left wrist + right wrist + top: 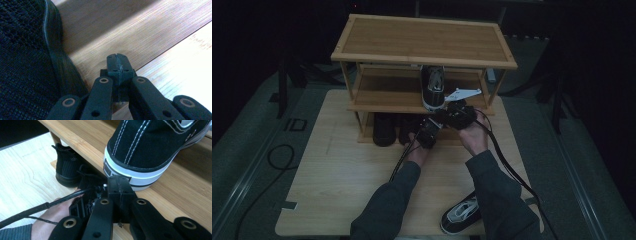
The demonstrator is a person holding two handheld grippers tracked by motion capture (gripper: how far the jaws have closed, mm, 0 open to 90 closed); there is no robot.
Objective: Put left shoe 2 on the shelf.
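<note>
Right hand-held gripper (119, 185) clenched empty at sneaker (160, 147) heel, nudging it deeper onto middle shelf (175, 192). Left hand-held gripper (117, 65) clenched empty beside black mesh shoe (22, 62), bottom shelf (112, 32).

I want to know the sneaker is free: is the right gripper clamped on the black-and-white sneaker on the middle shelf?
No: the right gripper has its jaws pressed together with nothing between them, just in front of the black-and-white sneaker's heel.
</note>
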